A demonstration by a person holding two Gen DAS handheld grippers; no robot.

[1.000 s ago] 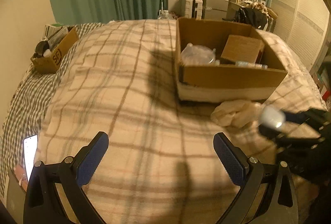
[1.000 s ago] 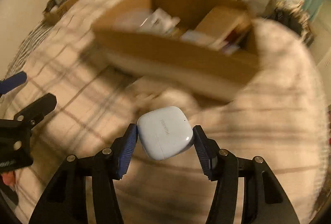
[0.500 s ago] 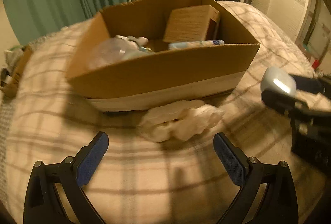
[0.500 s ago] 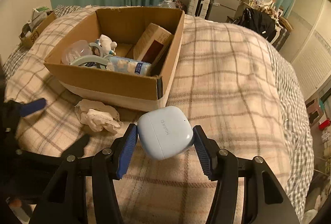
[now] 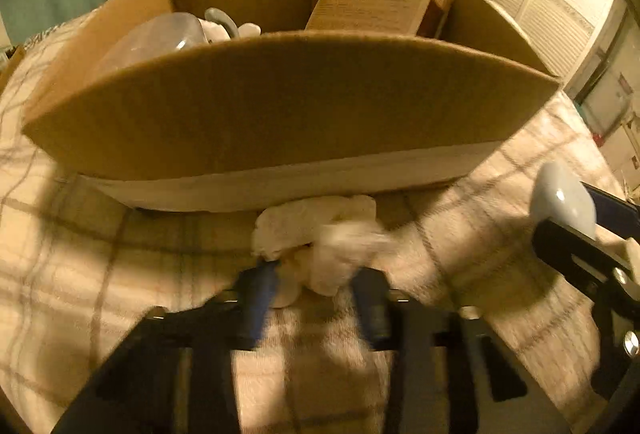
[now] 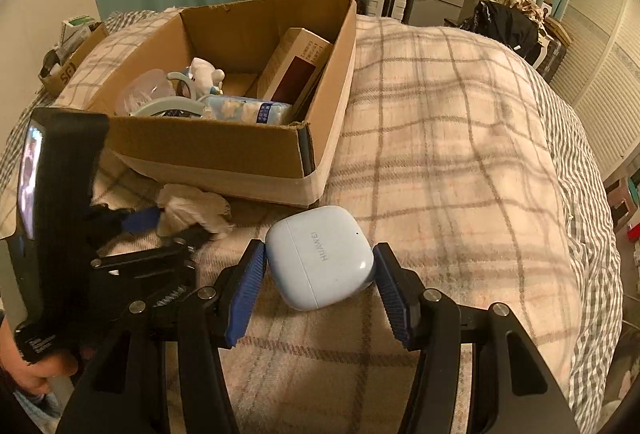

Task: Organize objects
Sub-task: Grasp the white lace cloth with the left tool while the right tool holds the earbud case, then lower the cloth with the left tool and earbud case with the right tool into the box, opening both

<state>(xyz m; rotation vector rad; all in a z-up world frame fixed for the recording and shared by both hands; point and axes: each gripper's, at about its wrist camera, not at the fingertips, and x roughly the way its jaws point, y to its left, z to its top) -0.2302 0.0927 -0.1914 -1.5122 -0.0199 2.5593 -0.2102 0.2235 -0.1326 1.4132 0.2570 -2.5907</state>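
Two grippers are seen working over a plaid blanket (image 6: pixel 460 137) on the bed, and the cardboard box (image 5: pixel 288 105) serves as the landmark for everything here. Just in front of the box's near wall, touching its taped lower edge, a crumpled white tissue (image 5: pixel 320 234) is lying on the blanket. The left gripper (image 5: pixel 316 298) is brought down around that tissue, its blue pads blurred, and its jaws are closing with the tissue's near end between them; whether the pads are already pressed against it cannot be told through the blur. From the right wrist view the same gripper (image 6: pixel 168 226) is seen to the left of the box's near corner, with a hand (image 6: pixel 36 366) wrapped around its black handle. The right gripper (image 6: pixel 318 274) is held in front of the box's near right corner, and a pale blue earbud case (image 6: pixel 320 258) is clamped between its pads, lifted clear of the blanket. Inside the box a clear plastic container (image 6: pixel 144 89) is seen at the left end, a small white figurine (image 6: pixel 206 73) beside it, a blue-and-white pack (image 6: pixel 248 111) against the near wall, and a brown carton (image 6: pixel 296 65) leaned against the right wall. Far left of the box, a smaller open box (image 6: pixel 68 69) is set on a checked sheet.
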